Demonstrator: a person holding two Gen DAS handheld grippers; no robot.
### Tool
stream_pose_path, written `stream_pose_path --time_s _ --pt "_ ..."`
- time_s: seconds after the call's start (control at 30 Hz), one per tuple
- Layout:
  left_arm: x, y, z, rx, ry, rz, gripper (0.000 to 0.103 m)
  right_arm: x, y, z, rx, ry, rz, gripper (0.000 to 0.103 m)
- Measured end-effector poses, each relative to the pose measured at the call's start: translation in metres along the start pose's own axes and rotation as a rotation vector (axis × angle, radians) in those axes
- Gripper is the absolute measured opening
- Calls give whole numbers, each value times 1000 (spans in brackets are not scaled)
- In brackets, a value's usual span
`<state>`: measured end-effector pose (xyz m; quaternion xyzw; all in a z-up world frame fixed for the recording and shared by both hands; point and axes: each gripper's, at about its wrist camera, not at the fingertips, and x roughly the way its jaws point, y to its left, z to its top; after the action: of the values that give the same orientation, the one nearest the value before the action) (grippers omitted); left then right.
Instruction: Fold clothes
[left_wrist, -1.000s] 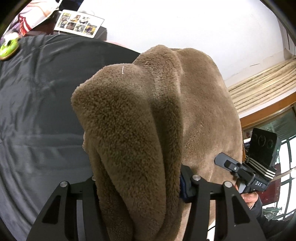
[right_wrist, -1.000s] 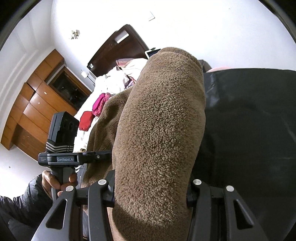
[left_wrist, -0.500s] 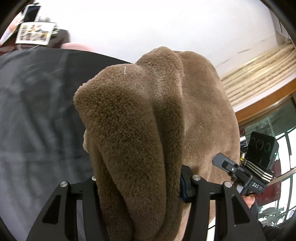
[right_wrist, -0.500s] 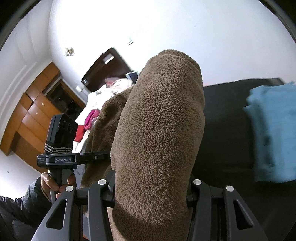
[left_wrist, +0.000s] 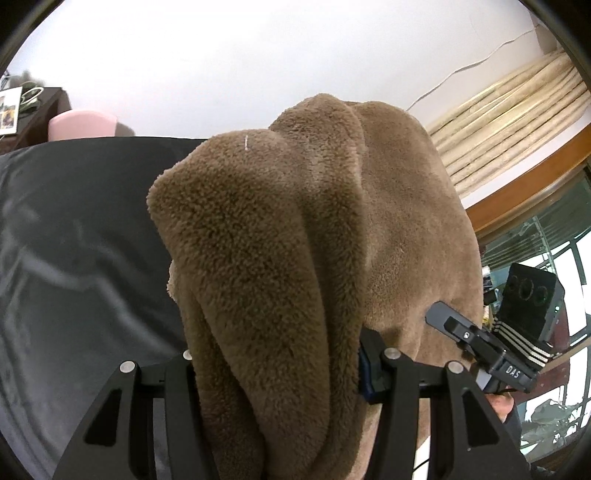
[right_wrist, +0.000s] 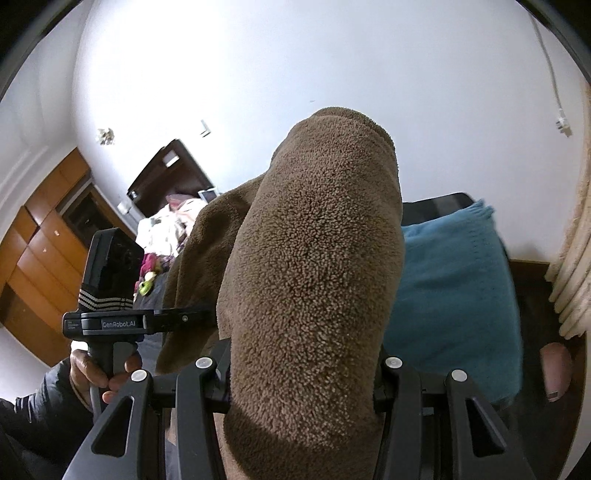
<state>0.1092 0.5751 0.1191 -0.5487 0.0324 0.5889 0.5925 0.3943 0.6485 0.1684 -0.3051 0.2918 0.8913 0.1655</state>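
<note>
The brown fleece garment (left_wrist: 295, 236) is bunched thick and held up in the air. The left gripper (left_wrist: 275, 363) is clamped on one fold of it, and the right gripper (right_wrist: 303, 363) is clamped on another fold (right_wrist: 314, 258). Under and to the left of the left gripper lies a dark sheet (left_wrist: 74, 240). Just to the right of the right gripper is a blue folded cloth (right_wrist: 454, 295), resting on the dark surface.

A dark sheet (left_wrist: 74, 258) covers the bed, with a pink box (left_wrist: 83, 123) beyond its far edge. Cream curtains (left_wrist: 509, 118) hang beside a wooden window frame (left_wrist: 528, 184), and orange-brown wardrobe doors (right_wrist: 40, 243) stand across the room
</note>
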Motion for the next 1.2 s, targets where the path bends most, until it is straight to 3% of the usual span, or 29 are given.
stream_pose_path --time_s 0.4,0.67,0.9,1.2 --pt "67 -20 38 -27 42 47 57 23 -77 32 29 32 -48 50" --pt "97 -19 45 -29 73 82 57 50 -118 34 52 82 -81 50" --pt "89 1 59 -9 87 108 74 61 -138 25 66 93 -110 51" --pt "70 1 60 -7 84 147 84 55 -119 27 6 74 -245 67"
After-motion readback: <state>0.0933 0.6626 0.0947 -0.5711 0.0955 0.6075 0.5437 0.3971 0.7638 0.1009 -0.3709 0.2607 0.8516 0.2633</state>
